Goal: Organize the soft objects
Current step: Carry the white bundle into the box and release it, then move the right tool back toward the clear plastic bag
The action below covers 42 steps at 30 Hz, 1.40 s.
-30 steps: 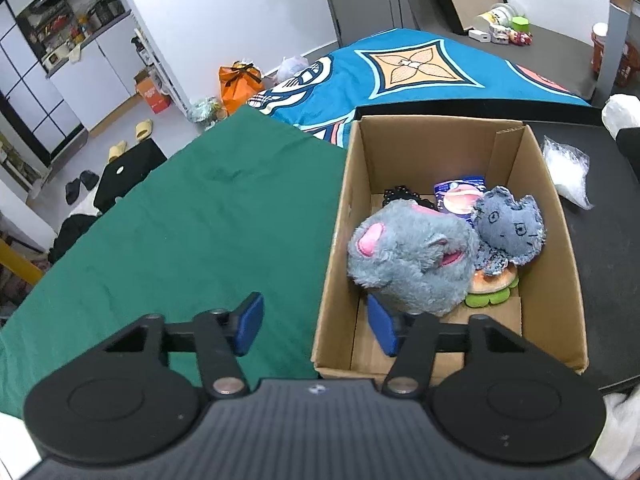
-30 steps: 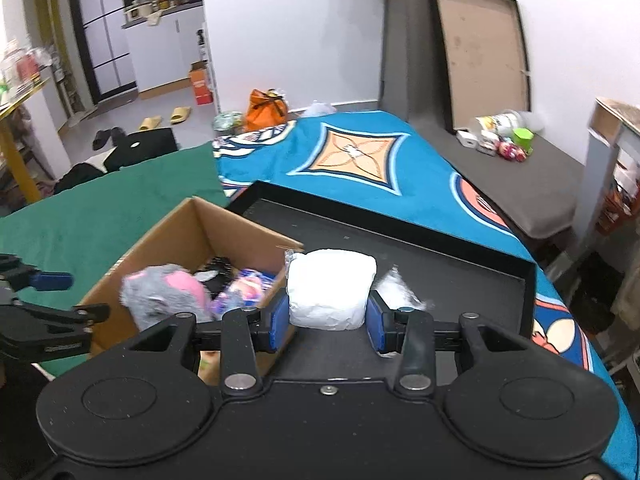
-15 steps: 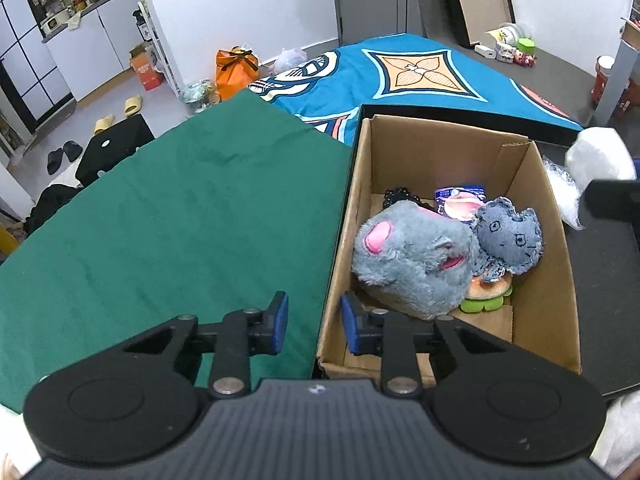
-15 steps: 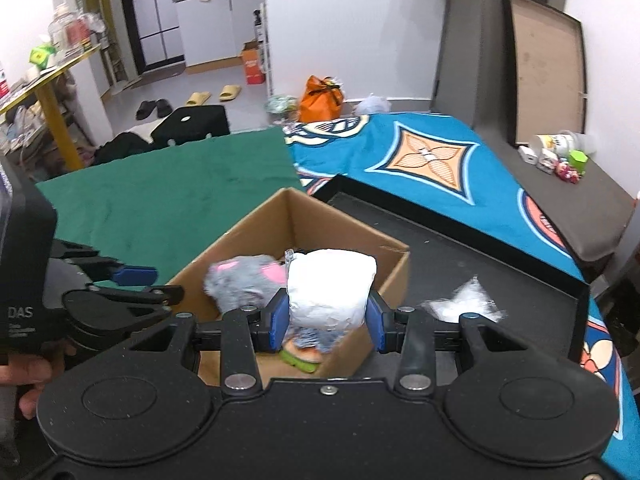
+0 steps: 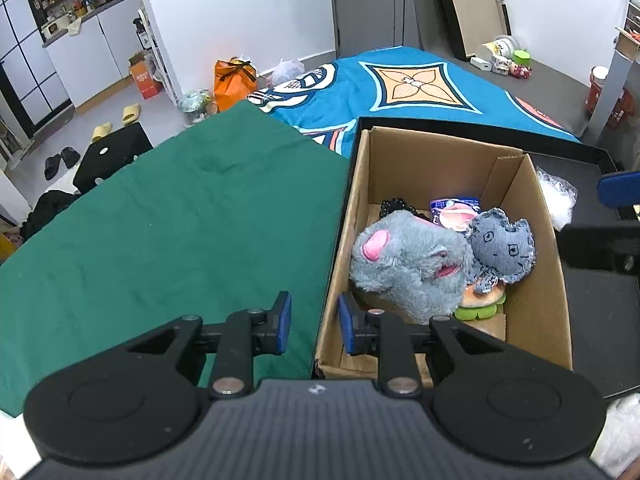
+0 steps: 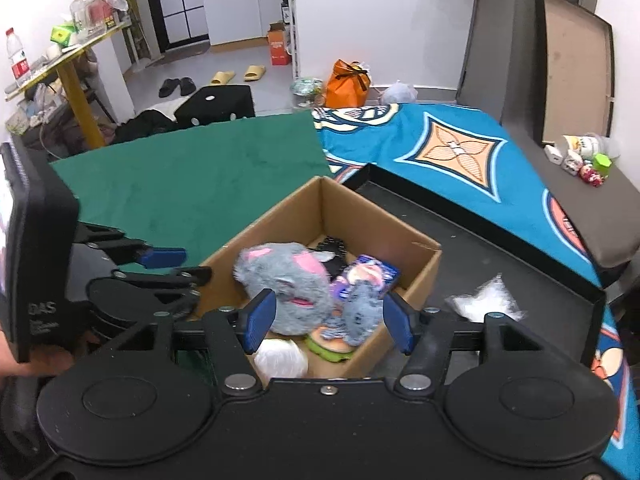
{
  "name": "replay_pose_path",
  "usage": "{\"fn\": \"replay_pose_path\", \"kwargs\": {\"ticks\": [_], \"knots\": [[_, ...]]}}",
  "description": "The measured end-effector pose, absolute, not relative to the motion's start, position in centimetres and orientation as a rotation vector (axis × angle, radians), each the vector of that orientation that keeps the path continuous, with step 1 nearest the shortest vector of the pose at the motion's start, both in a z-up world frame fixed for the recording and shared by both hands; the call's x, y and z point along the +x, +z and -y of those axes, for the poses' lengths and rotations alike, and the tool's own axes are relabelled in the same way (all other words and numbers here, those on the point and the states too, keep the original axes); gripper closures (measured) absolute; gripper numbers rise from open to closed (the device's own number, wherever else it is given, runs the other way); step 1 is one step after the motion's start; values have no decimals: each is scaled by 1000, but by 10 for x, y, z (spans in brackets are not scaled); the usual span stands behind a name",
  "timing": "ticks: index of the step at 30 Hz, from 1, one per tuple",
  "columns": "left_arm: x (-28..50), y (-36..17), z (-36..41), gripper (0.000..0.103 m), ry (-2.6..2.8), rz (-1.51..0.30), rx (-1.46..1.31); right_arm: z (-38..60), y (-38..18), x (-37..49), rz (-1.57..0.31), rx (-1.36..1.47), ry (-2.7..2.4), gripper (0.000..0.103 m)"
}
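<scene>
While the right gripper (image 6: pixel 326 322) spreads its jaws over the cardboard box (image 6: pixel 416 276), the white soft bundle (image 6: pixel 280 356) lies loose inside beside the grey plush (image 6: pixel 286 280), so next, I'd judge, comes fetching the white plastic bag (image 6: pixel 486 300); the left gripper (image 5: pixel 314 322) straddles the box wall, gripping nothing.
</scene>
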<state>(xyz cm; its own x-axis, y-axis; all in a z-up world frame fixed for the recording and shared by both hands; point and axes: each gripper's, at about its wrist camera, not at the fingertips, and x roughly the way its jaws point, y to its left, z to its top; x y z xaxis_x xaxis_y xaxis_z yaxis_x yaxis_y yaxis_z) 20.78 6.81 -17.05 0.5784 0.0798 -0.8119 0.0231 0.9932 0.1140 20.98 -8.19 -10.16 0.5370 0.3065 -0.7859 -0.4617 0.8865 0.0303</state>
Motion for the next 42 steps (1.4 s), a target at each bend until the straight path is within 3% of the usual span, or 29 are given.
{"fn": "replay_pose_path", "kwargs": {"ticks": [13, 18, 23, 27, 42], "knots": [[206, -168, -59, 73, 60, -940, 173, 123, -110, 221, -899, -236, 447, 40], [206, -168, -54, 54, 77, -933, 213, 145, -129, 229, -895, -186, 411, 40], [204, -167, -47, 47, 95, -916, 266, 162, -150, 233, -894, -167, 399, 40], [204, -166, -43, 34, 108, -906, 281, 174, -163, 239, -893, -164, 382, 37], [214, -174, -20, 31, 159, -925, 405, 219, -194, 264, -856, -5, 340, 39]]}}
